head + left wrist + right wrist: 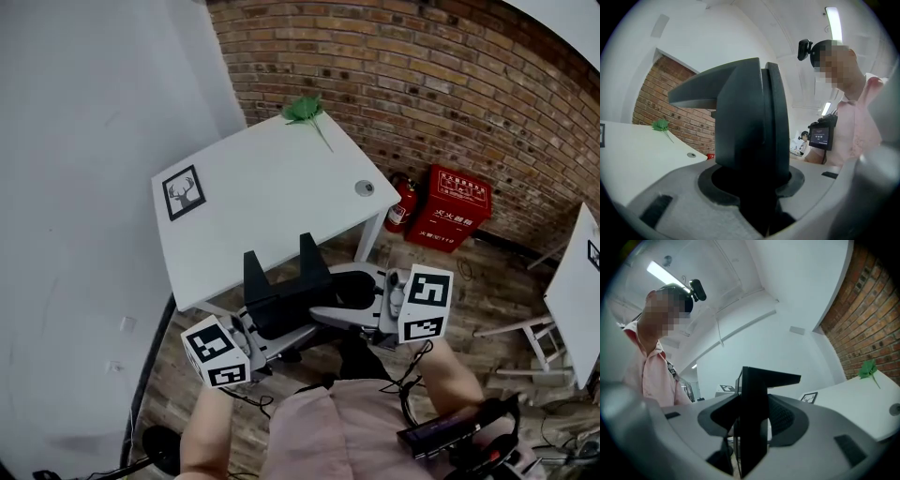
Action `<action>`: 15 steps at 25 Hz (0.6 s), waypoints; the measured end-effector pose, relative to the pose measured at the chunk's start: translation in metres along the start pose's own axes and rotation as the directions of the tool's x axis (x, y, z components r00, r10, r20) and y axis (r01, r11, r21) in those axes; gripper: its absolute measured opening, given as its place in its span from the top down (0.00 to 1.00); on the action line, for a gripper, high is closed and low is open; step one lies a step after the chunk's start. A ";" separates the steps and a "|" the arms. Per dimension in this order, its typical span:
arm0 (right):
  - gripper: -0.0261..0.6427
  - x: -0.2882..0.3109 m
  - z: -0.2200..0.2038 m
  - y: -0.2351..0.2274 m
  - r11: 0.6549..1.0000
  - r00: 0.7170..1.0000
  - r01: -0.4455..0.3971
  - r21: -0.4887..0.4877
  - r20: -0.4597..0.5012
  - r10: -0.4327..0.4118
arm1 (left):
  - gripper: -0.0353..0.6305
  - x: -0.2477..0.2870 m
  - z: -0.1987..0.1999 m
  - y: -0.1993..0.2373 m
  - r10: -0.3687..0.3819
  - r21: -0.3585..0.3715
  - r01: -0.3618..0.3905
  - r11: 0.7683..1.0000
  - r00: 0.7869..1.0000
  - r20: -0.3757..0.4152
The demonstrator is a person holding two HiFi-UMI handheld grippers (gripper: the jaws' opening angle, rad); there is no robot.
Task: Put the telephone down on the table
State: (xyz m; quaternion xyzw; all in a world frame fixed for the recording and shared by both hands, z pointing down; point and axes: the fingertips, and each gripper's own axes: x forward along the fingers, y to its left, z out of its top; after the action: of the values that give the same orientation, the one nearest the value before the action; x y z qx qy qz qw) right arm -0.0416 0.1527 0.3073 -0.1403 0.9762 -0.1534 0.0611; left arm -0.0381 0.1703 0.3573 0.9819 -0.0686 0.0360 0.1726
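I carry the grey telephone (361, 298) at chest height between both grippers, just short of the near edge of the white table (272, 173). My left gripper (258, 281) holds its left end and my right gripper (316, 262) its right end; black fingers (314, 258) reach forward over it. In the left gripper view the left gripper (764, 154) has its black jaws closed over a dark hollow in the telephone's grey body (670, 206). The right gripper (750, 427) grips the grey body (825, 437) the same way. The jaws' contact is hidden.
On the table stand a framed deer picture (184, 192) at the left, a green sprig (303, 111) at the far edge and a round cable cap (365, 187). A red extinguisher box (455, 208) sits by the brick wall (450, 84). Another white table (577, 291) is at the right.
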 end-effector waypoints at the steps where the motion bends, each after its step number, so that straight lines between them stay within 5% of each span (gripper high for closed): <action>1: 0.67 0.000 0.000 -0.009 1.000 1.000 -0.001 0.005 0.000 0.001 | 0.70 0.003 0.000 0.008 0.002 -0.004 -0.002 1.000 1.000 -0.003; 15: 0.67 0.015 0.033 -0.185 0.995 0.998 -0.048 0.084 -0.033 0.051 | 0.70 0.063 0.039 0.169 0.074 -0.105 -0.073 0.992 0.997 0.004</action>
State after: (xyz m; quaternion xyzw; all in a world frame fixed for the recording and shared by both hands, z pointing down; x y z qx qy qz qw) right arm -0.0038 -0.0301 0.3336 -0.1108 0.9731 -0.1946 0.0536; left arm 0.0010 -0.0083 0.3829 0.9685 -0.1073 0.0348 0.2221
